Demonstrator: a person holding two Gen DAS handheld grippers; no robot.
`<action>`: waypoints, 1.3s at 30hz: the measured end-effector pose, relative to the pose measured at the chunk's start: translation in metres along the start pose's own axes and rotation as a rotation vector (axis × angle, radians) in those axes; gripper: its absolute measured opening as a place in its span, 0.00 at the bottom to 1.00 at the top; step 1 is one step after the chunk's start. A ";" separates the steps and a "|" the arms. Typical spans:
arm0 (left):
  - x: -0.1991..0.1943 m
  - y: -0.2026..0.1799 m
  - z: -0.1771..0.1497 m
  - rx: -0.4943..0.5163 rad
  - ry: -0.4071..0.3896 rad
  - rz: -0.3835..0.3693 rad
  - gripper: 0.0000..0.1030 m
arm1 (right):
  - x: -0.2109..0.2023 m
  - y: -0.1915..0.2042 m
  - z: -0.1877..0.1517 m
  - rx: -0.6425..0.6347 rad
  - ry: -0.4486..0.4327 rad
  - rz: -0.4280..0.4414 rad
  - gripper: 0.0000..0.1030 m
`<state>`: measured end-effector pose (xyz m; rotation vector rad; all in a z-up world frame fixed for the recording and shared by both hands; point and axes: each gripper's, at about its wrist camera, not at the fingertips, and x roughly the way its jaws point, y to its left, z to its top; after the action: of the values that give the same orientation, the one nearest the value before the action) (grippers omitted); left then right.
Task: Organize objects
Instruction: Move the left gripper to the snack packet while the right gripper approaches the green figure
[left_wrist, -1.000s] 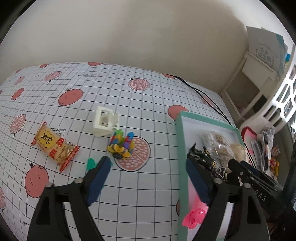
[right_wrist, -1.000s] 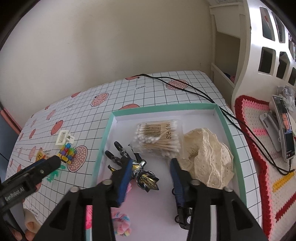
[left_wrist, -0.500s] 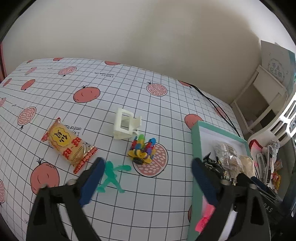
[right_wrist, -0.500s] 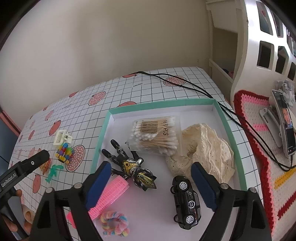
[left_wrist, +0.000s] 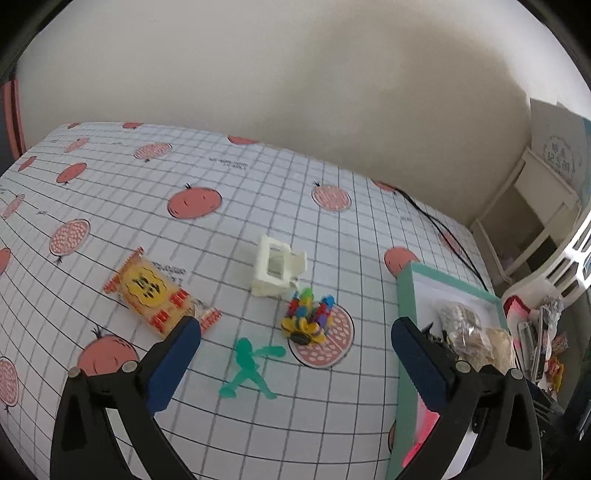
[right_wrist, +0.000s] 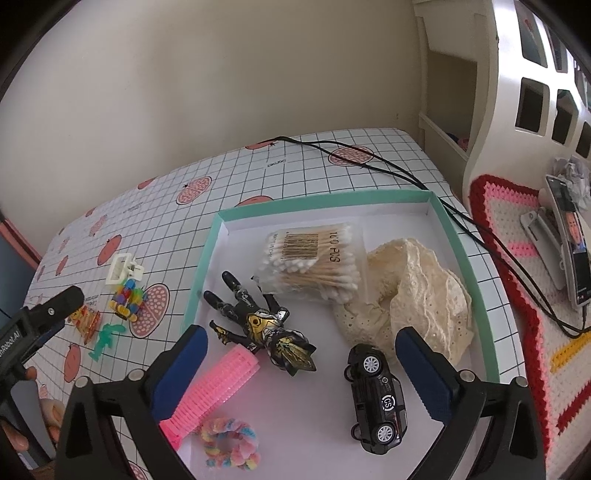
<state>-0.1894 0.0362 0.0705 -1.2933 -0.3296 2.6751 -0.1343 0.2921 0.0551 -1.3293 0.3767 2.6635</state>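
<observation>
Checked white cloth printed with red fruit covers the table (left_wrist: 258, 206), the biggest thing in view, and a black cable (right_wrist: 369, 166) runs across its far corner. At its right end sits the teal-rimmed tray (right_wrist: 317, 201) with a white floor. Inside it, from large to small: a cream lace cloth (right_wrist: 417, 295) bunched at the right, a bag of cotton swabs (right_wrist: 314, 262) toward the back, a black toy car (right_wrist: 376, 398) lying near the front, a black and gold action figure (right_wrist: 258, 325) on its back in the middle, a pink hair roller (right_wrist: 210, 395) at the front left and a pastel fuzzy hair tie (right_wrist: 231, 448) just beside it. The right gripper (right_wrist: 299, 363) hangs over the tray with jaws spread wide and nothing between the pads, having just been opening; the car lies free below. The left gripper (left_wrist: 295, 354) is likewise wide and empty over the cloth, where a yellow snack packet (left_wrist: 155, 291), a white hair clip (left_wrist: 277, 269), a colourful toy vehicle (left_wrist: 306, 317) and a small green figure (left_wrist: 251, 365) lie loose outside the tray.
</observation>
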 end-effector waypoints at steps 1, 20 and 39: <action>-0.003 0.004 0.002 -0.008 -0.014 0.006 1.00 | -0.002 0.002 0.002 -0.002 -0.011 0.002 1.00; -0.005 0.094 0.014 -0.173 0.024 0.111 1.00 | -0.019 0.108 0.004 -0.128 -0.146 0.136 1.00; 0.032 0.111 0.020 -0.163 0.089 0.094 1.00 | 0.039 0.194 -0.032 -0.297 0.027 0.185 0.94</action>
<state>-0.2290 -0.0659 0.0293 -1.5049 -0.4963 2.7047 -0.1792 0.0973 0.0367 -1.4758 0.1129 2.9493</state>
